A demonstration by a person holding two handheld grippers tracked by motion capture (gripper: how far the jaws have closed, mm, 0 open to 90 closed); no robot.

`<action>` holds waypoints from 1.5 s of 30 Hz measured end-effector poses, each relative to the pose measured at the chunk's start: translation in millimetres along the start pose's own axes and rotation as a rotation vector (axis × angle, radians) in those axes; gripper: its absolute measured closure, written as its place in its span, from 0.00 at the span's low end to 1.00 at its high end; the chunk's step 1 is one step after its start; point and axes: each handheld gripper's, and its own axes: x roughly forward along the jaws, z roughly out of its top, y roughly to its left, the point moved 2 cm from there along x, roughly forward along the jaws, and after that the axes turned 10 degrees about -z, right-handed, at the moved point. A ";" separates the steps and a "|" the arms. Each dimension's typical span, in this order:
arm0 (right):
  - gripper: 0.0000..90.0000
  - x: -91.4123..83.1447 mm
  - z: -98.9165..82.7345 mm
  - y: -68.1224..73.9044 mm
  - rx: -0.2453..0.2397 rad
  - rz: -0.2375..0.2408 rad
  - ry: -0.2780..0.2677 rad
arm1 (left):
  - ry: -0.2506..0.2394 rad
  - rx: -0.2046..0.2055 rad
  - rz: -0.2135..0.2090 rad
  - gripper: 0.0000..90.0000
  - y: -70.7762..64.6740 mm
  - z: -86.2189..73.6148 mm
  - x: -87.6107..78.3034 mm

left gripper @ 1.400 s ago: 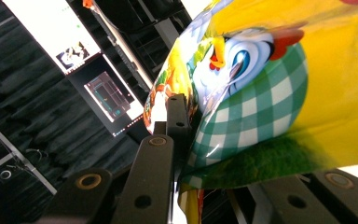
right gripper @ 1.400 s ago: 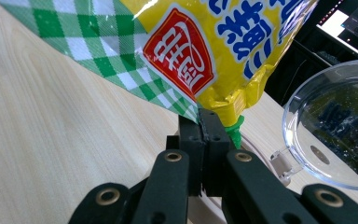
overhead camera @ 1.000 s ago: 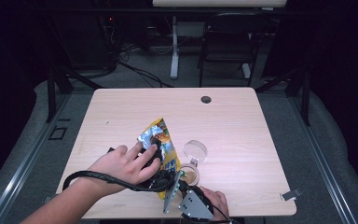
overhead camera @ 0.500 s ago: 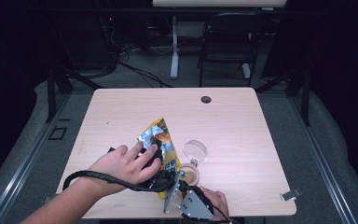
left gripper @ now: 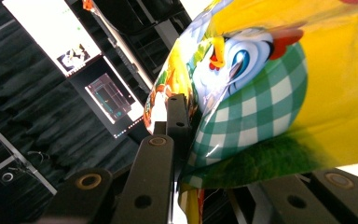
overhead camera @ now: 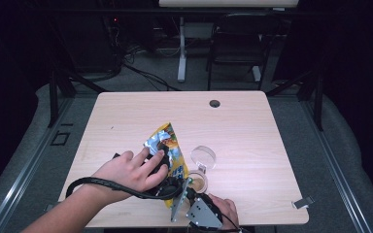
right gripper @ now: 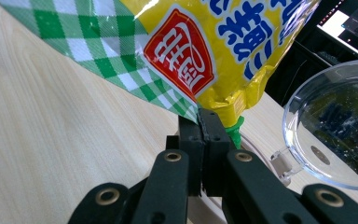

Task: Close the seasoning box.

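Snack bag (right gripper: 200, 51) corner pinched by right gripper (right gripper: 208, 122), clear lid (right gripper: 340, 126) beside

Just above my right jaws, the yellow snack bag (right gripper: 205, 56) bears a red label with white Chinese characters, perhaps "唯"; blue characters beside it are cut off.

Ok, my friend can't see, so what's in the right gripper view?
The right gripper pinches a corner of a yellow snack bag with green checks, its jaws shut tight. Below is a wooden table, and a clear plastic lid sits at the right.
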 end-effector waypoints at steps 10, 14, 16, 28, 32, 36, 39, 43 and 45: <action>0.99 -0.3 0.1 -0.4 -0.005 0.000 0.004 | 0.000 0.003 0.000 0.92 0.4 0.5 0.0; 0.99 -0.2 0.1 -0.3 -0.003 0.000 0.002 | 0.000 0.003 -0.001 0.92 0.5 0.6 0.0; 0.99 -0.2 0.1 -0.2 -0.004 0.000 0.002 | 0.000 0.003 -0.001 0.92 0.5 0.8 0.0; 0.99 -0.1 0.1 -0.2 -0.003 -0.001 0.001 | 0.000 0.005 0.001 0.92 1.0 1.4 -0.1; 0.99 -0.1 0.1 -0.1 -0.002 -0.001 0.001 | 0.001 0.005 0.002 0.92 0.9 1.5 -0.4; 0.99 -0.2 0.1 -0.1 -0.003 -0.001 0.002 | 0.000 0.005 0.002 0.92 1.1 1.8 -0.5; 0.99 -0.3 0.1 -0.1 -0.003 -0.001 0.003 | 0.000 0.009 0.002 0.92 1.6 2.0 -0.6; 0.99 -0.4 0.1 -0.1 -0.004 -0.001 0.003 | -0.001 0.008 0.002 0.92 1.7 2.1 -0.5; 0.99 -0.3 0.1 0.0 -0.003 -0.001 0.003 | -0.001 0.009 0.003 0.92 1.8 2.2 -0.6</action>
